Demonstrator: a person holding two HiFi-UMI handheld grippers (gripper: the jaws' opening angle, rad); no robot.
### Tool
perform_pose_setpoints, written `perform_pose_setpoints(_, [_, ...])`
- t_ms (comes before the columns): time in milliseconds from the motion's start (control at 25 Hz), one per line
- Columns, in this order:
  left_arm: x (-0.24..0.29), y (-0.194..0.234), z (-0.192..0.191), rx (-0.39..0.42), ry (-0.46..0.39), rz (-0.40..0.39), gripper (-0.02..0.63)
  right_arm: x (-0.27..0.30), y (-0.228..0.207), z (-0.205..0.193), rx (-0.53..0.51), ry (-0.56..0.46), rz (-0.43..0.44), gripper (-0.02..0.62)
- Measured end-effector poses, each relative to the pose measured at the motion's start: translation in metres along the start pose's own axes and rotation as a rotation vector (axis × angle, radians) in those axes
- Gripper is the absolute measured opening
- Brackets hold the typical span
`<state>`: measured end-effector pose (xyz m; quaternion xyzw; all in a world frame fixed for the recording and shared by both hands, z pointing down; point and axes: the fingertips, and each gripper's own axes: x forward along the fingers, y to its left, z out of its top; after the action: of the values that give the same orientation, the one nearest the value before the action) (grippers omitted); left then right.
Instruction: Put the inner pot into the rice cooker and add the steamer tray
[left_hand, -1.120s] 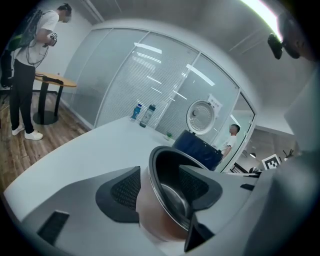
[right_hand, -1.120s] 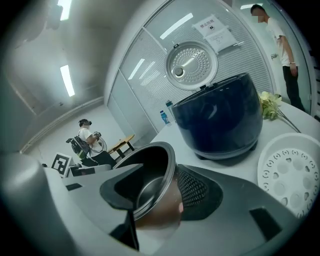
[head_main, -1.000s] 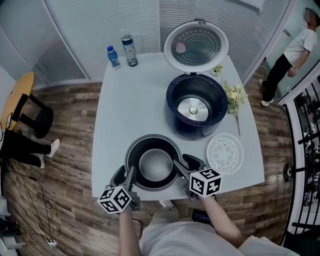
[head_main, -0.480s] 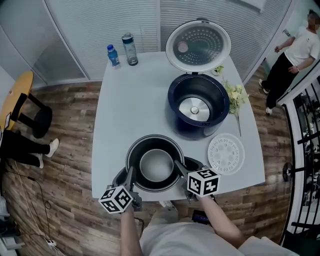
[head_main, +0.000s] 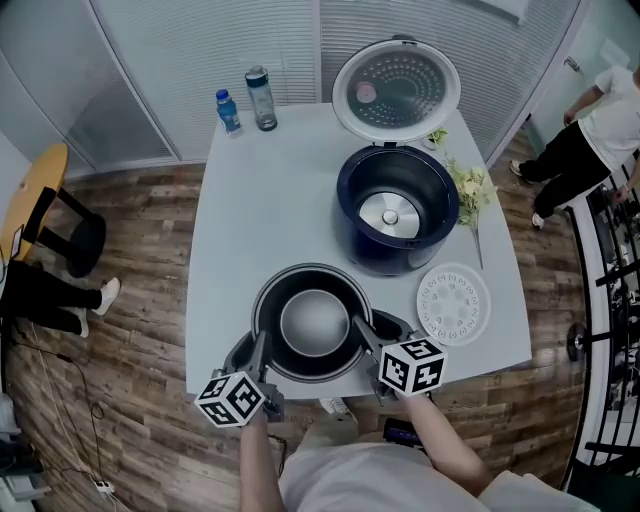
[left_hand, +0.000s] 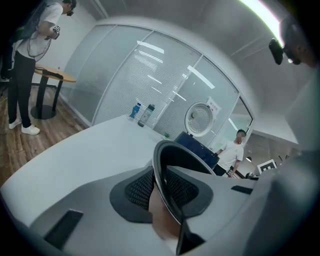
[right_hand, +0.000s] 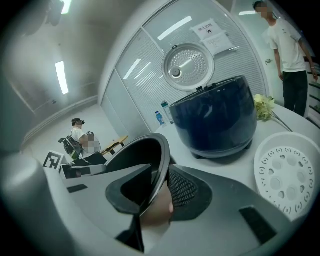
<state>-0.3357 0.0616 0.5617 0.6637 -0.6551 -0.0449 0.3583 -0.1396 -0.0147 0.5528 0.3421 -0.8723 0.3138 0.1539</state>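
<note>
The dark inner pot (head_main: 312, 272) stands at the table's near edge, in front of the open navy rice cooker (head_main: 395, 215). My left gripper (head_main: 255, 346) straddles the pot's left rim and my right gripper (head_main: 365, 330) its right rim. Both sets of jaws are closing, with the rim between the pads. In the left gripper view the thin rim (left_hand: 161, 160) is squeezed between the meshed pads of the left gripper (left_hand: 162, 189). The right gripper (right_hand: 160, 189) pinches the pot wall (right_hand: 145, 152) the same way. The white steamer tray (head_main: 454, 304) lies flat to the right of the pot.
The cooker's lid (head_main: 395, 88) stands open at the back. Two bottles (head_main: 261, 99) are at the far left corner, and cut flowers (head_main: 467, 188) lie right of the cooker. A person (head_main: 590, 130) stands beyond the table's right side; a stool (head_main: 40, 215) is at the left.
Both grippers' jaws have narrowed from wide open onto the pot's rim. Pot and hands have stayed in place. The person at the right has shifted.
</note>
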Motion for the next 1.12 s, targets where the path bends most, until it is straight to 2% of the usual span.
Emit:
perform_pose_setpoints(800, [-0.027,-0.061,0.079,0.075,-0.194,-0.120,0.078,-0.054,0.036,0.082,-0.111,-0.214,0.033,0.113])
perform_pose_setpoints(1120, [-0.034,-0.089,0.104,0.103,-0.249,-0.170,0.077,-0.076,0.040,0.107,-0.093,-0.282,0.043,0.112])
